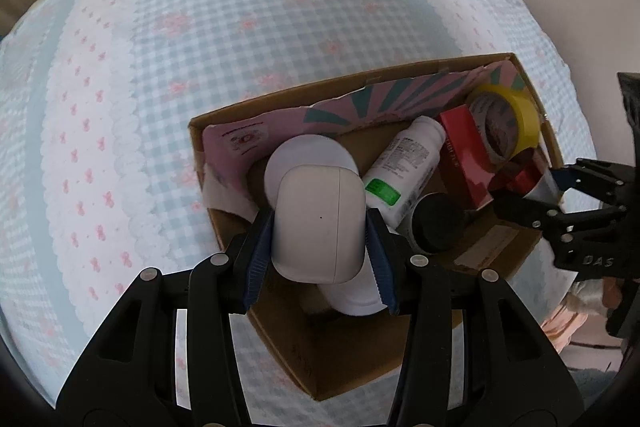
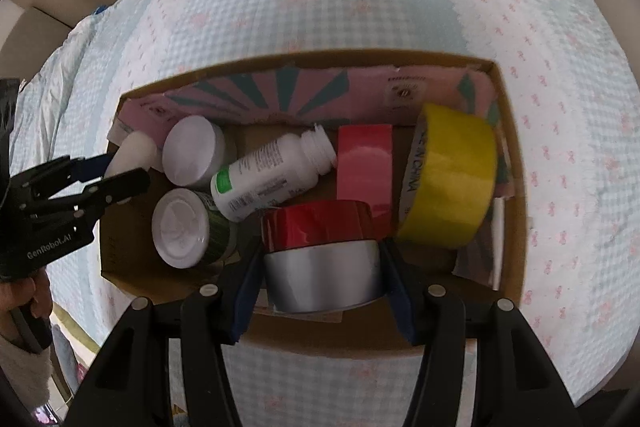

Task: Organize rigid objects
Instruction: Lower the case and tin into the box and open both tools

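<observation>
Your left tool is clamped on the smooth white rounded plastic earbud case, hanging over the near-left end of the open brown cardboard box. The case looks light, stiff and slick; the pads sit on its two long sides, probably the best hold since the rounded ends would squirt out. The lid seam faces the camera, so don't squeeze across it.

Your right tool is closed around the red-and-silver glossy tape roll, pads on the outer faces, above the box's near wall. It's rigid, likely a bit heavier and shiny, so it may slip if you tilt it.

Already in the box: white plastic pill bottle with green label lying on its side mid-box, two white-lidded jars toward the left end, a red rectangular carton and a yellow tape roll leaning at the right end. A pink-and-teal printed flap lines the far wall.

The box sits on a bed with a pale blue gingham cover printed with pink bows, near its front edge.
</observation>
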Demonstrator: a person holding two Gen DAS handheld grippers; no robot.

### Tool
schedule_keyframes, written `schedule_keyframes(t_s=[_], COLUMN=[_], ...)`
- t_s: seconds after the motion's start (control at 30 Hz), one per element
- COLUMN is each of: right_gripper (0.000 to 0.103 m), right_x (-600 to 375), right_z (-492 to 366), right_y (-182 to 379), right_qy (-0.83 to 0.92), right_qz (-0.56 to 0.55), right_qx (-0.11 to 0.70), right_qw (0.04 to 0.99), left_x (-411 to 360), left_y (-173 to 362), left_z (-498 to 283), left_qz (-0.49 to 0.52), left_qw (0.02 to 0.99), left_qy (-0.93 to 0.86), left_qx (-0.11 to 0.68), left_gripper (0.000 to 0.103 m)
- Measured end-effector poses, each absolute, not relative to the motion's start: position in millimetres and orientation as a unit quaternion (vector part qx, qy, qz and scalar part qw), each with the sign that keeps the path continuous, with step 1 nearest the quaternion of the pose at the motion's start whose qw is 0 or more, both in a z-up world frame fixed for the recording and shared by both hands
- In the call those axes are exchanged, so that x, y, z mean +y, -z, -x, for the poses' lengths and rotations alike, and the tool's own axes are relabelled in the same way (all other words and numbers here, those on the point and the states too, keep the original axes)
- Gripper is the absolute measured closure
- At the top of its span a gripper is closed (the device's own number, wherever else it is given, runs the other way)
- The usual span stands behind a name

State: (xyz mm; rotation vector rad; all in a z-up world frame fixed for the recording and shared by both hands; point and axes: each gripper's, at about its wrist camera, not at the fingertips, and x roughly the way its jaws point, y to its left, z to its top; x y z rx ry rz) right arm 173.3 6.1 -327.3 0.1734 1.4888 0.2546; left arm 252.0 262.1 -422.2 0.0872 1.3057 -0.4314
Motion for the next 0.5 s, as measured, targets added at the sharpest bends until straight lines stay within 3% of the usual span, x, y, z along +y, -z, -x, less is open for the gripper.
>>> schedule_keyframes(t_s=[0.07,0.17,0.23,0.27,0.5], right_gripper=[0.050,0.041,0.004,0.000,0.000], right_x=[6,5,4,3,-6], right_z=[-172,-170,-168,-166,-151], right_y=[331,332,328,326,315], right_qy=[-0.112,-0.113,-0.109,-0.108,-0.082], right_qz=[-0.077,-0.088,-0.092,-0.091,-0.075], right_qx=[0.674,0.669,0.656,0.651,0.649], right_qw=[0.726,0.729,0.741,0.746,0.753], left_x=[262,261,259,257,260], left_y=[420,414,406,404,391], left_z=[-252,-252,-247,-246,-231], left_qz=[-0.034,-0.024,-0.022,-0.029,-0.025], left_qw=[0.774,0.775,0.782,0.784,0.788], left_qy=[0.202,0.215,0.221,0.218,0.222], left_qx=[0.599,0.593,0.582,0.581,0.573], left_gripper=[0.058,0.000,0.000,0.000,0.000])
